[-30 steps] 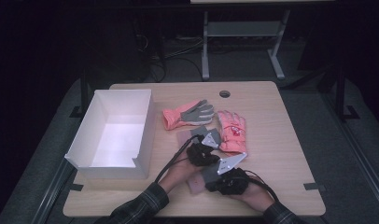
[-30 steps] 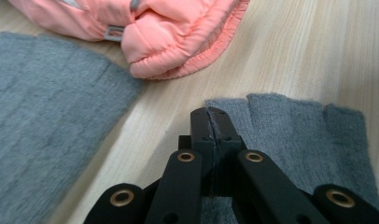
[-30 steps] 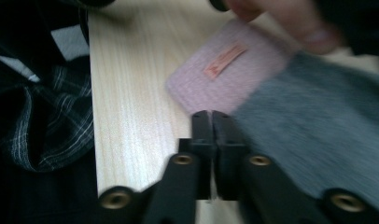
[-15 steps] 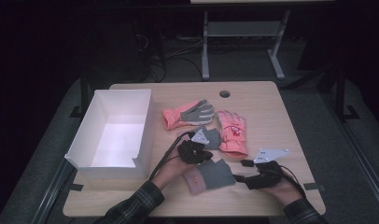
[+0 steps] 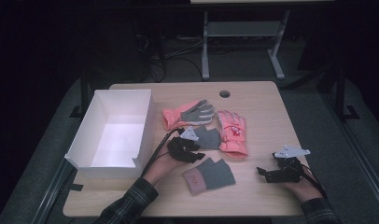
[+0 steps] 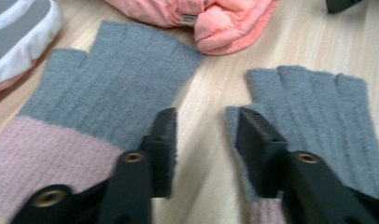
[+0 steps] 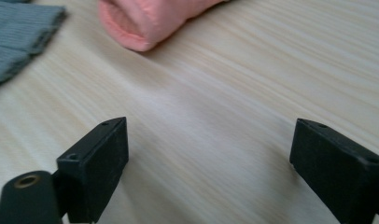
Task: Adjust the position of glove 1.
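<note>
- Your left gripper (image 5: 190, 150) sits near the worktop (image 5: 262, 100) centre, between two grey fingerless gloves. Its jaws have just been opening and now stand released, with bare wood in the gap.
- In the left gripper view, one grey glove with a pink cuff (image 6: 89, 98) lies flat at 10 o'clock of the jaws; the other grey glove (image 6: 313, 116) lies at 2 o'clock, its edge just behind one jaw.
- From the high view, the near grey glove lies flat at 5 o'clock of your left gripper.
- Your right gripper (image 5: 271, 173) rests at 3 o'clock of that glove, well apart from it. Its jaws have just been opening and are spread wide over bare wood, holding nothing.
- A pink glove (image 5: 233, 133) lies at 2 o'clock of your left gripper, a pink-and-grey glove (image 5: 187, 113) at 12 o'clock.
- The white box (image 5: 101, 112) stands at 9 o'clock.
</note>
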The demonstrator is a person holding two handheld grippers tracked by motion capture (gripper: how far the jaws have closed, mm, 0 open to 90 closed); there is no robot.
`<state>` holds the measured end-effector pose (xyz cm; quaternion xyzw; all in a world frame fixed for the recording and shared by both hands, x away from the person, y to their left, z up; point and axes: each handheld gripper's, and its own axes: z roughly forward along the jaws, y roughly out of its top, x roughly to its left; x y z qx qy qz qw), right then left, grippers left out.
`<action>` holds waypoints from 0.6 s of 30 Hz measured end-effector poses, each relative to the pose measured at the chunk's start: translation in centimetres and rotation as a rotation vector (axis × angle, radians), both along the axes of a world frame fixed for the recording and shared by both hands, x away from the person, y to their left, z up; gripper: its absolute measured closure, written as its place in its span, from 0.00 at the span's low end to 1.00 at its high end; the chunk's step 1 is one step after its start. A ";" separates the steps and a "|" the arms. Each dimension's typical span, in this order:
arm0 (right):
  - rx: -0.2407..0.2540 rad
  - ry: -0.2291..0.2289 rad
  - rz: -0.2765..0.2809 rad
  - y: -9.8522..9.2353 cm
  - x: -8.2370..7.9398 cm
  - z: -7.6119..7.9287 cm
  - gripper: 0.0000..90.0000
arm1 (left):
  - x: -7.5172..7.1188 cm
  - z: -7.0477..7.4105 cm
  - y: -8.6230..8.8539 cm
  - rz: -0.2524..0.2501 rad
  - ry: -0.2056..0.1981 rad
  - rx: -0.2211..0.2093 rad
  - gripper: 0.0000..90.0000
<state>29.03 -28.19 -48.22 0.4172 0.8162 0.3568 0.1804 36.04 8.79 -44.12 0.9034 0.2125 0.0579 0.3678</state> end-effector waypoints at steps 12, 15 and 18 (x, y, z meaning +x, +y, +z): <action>0.011 0.028 -0.010 -0.4 0.2 0.0 0.12 | 2.2 0.6 0.1 0.086 -0.066 0.054 0.63; 0.011 0.029 -0.010 -0.4 0.2 0.0 0.12 | 3.0 0.9 0.3 0.142 -0.061 0.058 0.83; 0.011 0.029 -0.010 -0.4 0.2 0.0 0.12 | 3.7 1.0 0.3 0.178 -0.043 0.049 0.95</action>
